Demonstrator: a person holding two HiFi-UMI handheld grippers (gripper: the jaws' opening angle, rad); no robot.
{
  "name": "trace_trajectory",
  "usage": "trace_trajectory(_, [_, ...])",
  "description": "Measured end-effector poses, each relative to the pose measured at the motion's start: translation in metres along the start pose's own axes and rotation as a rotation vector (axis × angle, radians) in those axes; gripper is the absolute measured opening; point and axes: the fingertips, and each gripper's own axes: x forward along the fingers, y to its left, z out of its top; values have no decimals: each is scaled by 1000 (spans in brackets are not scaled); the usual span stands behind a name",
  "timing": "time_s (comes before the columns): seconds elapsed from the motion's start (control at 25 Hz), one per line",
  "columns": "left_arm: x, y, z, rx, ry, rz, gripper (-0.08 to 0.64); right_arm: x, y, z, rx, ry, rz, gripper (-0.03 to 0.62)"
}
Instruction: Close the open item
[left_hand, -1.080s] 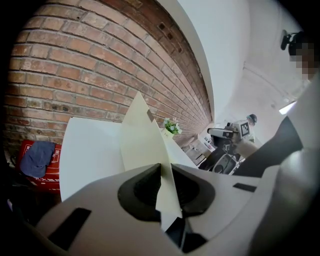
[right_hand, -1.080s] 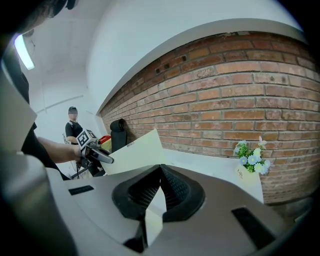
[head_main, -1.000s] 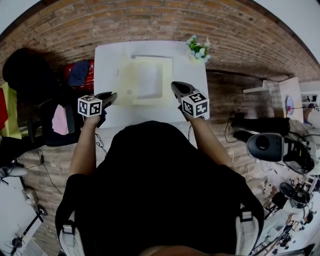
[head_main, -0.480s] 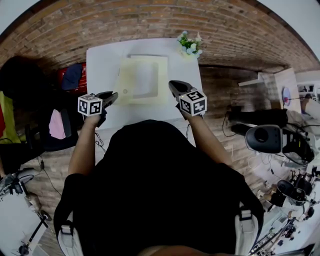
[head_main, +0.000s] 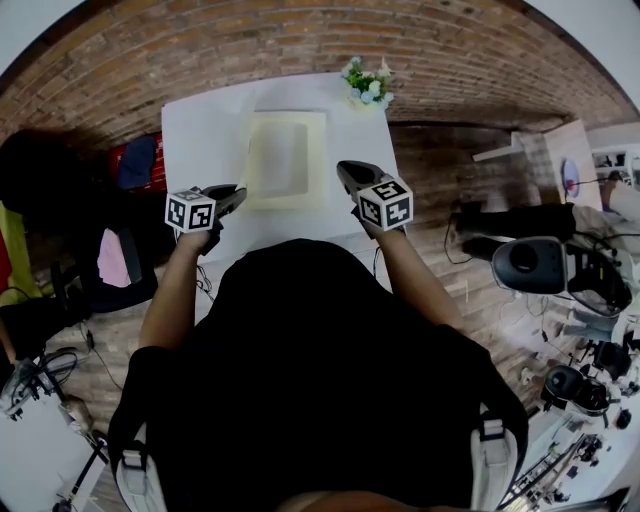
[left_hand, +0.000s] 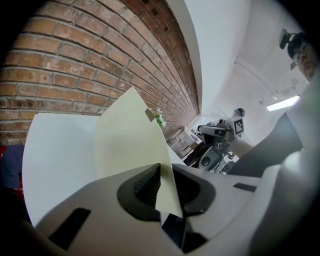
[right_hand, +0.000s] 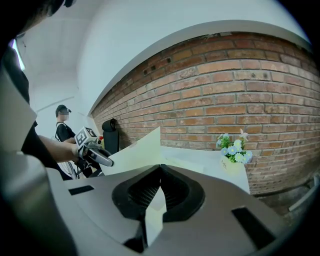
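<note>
A pale yellow folder (head_main: 287, 160) lies open on the white table (head_main: 195, 130). Its left cover (left_hand: 130, 135) stands raised on edge, and my left gripper (left_hand: 162, 187) is shut on that cover's near corner. In the head view that gripper (head_main: 228, 198) sits at the folder's near left. My right gripper (right_hand: 159, 192) is shut on the folder's near right corner, and the head view shows it (head_main: 350, 176) at that edge. From the right gripper view the raised cover (right_hand: 142, 147) slants up, with the left gripper (right_hand: 100, 156) beyond it.
A small pot of flowers (head_main: 365, 85) stands at the table's far right corner, against the brick wall (right_hand: 240, 100). A dark chair with clothes (head_main: 120, 250) is left of the table. Camera gear (head_main: 530, 265) stands on the floor to the right.
The left gripper has moved right, lifting the left cover from flat on the table to standing on edge. The folder looks narrower from above. The right gripper has hardly shifted.
</note>
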Motion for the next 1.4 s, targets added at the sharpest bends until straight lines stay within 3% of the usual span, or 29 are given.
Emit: trace_trajectory(1.4, [91,-40,-4,21,155,-154,57,-37,-35,-34,88,13,-99,21])
